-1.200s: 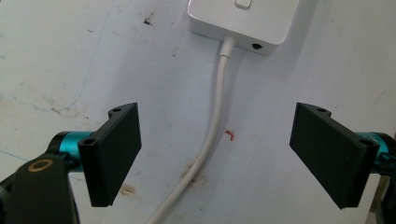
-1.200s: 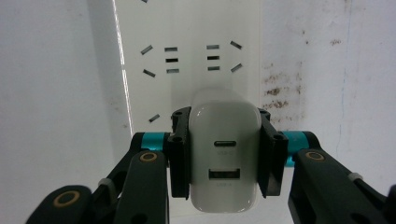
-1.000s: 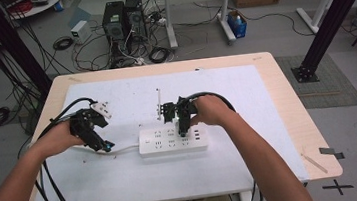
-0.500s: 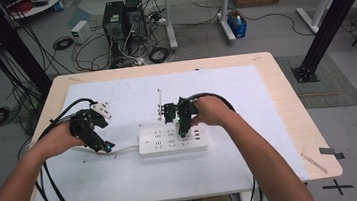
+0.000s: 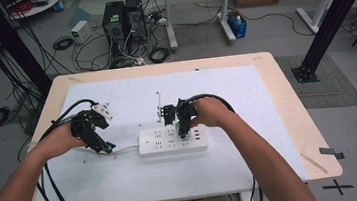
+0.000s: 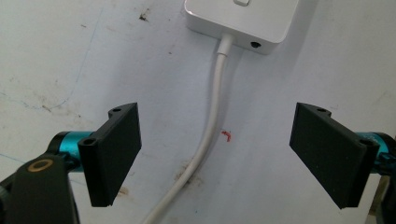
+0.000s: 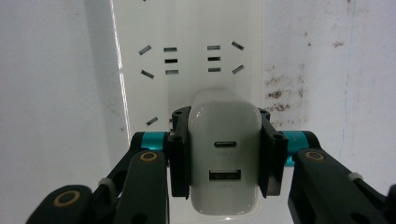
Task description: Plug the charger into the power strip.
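Right gripper [image 7: 219,154] clamping white charger [image 7: 225,154] over power strip [image 5: 172,140], aligning prongs; left gripper [image 6: 219,154] hovering open-jawed astride strip's cord [image 6: 208,135].

Even, fairly bright light falls from above on the white counter [image 5: 246,98] in the high view, with only soft, short shadows under the forearms. That view is soft and slightly grainy, and straight edges bow a little near its borders. In the left gripper view the focus is sharp; the 2 jaws cast faint shadows. In the right gripper view the power strip [image 7: 187,60] shows a bright glare line along its edge, and the charger [image 7: 224,154] has a mild sheen.
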`<state>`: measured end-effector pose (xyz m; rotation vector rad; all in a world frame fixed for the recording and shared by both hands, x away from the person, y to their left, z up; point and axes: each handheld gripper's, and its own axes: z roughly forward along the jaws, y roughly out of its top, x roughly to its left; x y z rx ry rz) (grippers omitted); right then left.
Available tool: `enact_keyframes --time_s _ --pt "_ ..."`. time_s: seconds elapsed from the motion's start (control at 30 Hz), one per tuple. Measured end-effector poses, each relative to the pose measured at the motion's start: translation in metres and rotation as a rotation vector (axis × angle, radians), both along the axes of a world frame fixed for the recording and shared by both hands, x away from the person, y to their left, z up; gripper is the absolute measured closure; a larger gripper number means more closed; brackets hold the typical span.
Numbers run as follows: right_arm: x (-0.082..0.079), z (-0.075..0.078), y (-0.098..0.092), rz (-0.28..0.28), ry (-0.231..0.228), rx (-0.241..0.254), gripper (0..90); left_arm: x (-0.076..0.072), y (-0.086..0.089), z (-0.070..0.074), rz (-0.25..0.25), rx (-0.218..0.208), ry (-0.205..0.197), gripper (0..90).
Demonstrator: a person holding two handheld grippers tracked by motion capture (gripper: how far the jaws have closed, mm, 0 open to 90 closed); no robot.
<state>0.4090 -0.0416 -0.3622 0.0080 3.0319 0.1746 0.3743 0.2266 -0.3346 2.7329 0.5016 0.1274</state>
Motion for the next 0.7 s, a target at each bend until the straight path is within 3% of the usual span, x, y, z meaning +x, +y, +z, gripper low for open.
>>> enact_keyframes --time_s 0.33,0.53,0.7 --pt "0.0013 -0.0024 -0.0002 -0.011 0.011 0.002 63.0 0.0006 0.0009 -0.0002 0.006 -0.009 -0.001 16.7" --pt "0.0032 -0.0032 -0.0037 -0.025 0.023 0.026 62.9 0.0003 0.0011 0.0 0.008 -0.014 -0.003 16.7" --pt "0.0037 -0.0046 -0.0081 -0.002 0.022 0.062 62.7 -0.0008 0.0014 0.0005 0.003 -0.014 -0.004 16.7"
